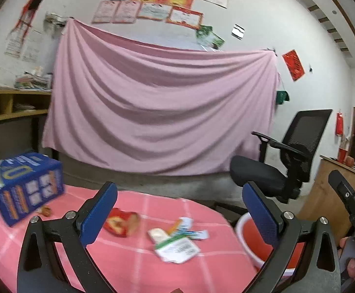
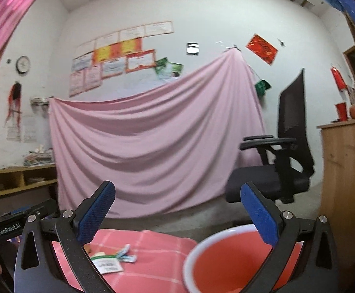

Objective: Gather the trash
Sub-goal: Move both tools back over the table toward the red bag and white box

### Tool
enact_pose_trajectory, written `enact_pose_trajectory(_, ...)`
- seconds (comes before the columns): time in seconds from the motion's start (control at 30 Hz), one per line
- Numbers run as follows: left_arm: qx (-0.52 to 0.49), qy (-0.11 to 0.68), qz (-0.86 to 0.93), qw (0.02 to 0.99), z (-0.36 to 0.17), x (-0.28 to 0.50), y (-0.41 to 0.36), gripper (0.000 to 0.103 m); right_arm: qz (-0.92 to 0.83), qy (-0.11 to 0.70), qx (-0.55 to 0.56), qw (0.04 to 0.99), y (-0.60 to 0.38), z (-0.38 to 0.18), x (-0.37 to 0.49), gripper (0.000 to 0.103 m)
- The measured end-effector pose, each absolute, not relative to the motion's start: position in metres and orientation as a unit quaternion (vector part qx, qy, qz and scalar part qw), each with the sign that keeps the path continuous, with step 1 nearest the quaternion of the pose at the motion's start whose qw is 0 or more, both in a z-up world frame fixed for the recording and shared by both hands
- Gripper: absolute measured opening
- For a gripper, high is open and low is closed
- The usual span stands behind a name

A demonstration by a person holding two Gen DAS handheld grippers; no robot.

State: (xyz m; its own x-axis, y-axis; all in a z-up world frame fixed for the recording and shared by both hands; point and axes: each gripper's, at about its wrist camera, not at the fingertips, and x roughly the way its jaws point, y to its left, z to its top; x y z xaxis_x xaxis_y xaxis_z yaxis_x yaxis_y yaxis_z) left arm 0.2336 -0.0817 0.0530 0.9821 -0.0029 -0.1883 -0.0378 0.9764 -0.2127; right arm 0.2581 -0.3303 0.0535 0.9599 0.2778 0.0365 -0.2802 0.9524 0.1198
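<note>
Trash lies on the pink checked tablecloth [image 1: 133,263]: a red snack wrapper [image 1: 118,224] with a brown lump beside it, a white and green packet [image 1: 177,247] and small blue and white wrappers [image 1: 189,229]. The packet also shows in the right wrist view [image 2: 107,265]. A red basin [image 1: 258,239] with a white rim sits at the table's right edge; it also shows in the right wrist view [image 2: 226,263]. My left gripper [image 1: 179,210] is open and empty above the trash. My right gripper [image 2: 177,207] is open and empty above the basin's left side.
A blue carton [image 1: 26,185] stands at the table's left. A black office chair [image 1: 282,161] stands beyond the table on the right. A pink sheet [image 1: 157,102] hangs on the back wall. A wooden cabinet [image 2: 348,183] is at the far right, shelves [image 1: 9,107] at the left.
</note>
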Motion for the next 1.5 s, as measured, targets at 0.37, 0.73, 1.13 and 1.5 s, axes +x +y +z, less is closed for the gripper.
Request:
enact_pose_trajectory(0.37,-0.076,0.092,0.079,0.990,0.033,0.202,-0.020,0.100,0.201,0.008,0.025,0.979,-0.260,0.046,0.264,0.103)
enact_pose_trajectory(0.73,-0.076,0.190,0.126,0.971,-0.003,0.210,0.038,0.100,0.232,0.087,-0.031,0.968,-0.206,0.026,0.280,0.103)
enact_pose_trajectory(1.13,-0.083,0.261,0.037,0.961,-0.016,0.257,0.036,0.098,0.201,0.279,-0.061,0.937,-0.193,-0.016,0.336,0.102)
enact_pose_trajectory(1.5,-0.122,0.341,-0.040,0.931,-0.036,0.315,0.030,0.067,0.260,0.410,-0.082,0.870,-0.176,-0.052,0.367,0.093)
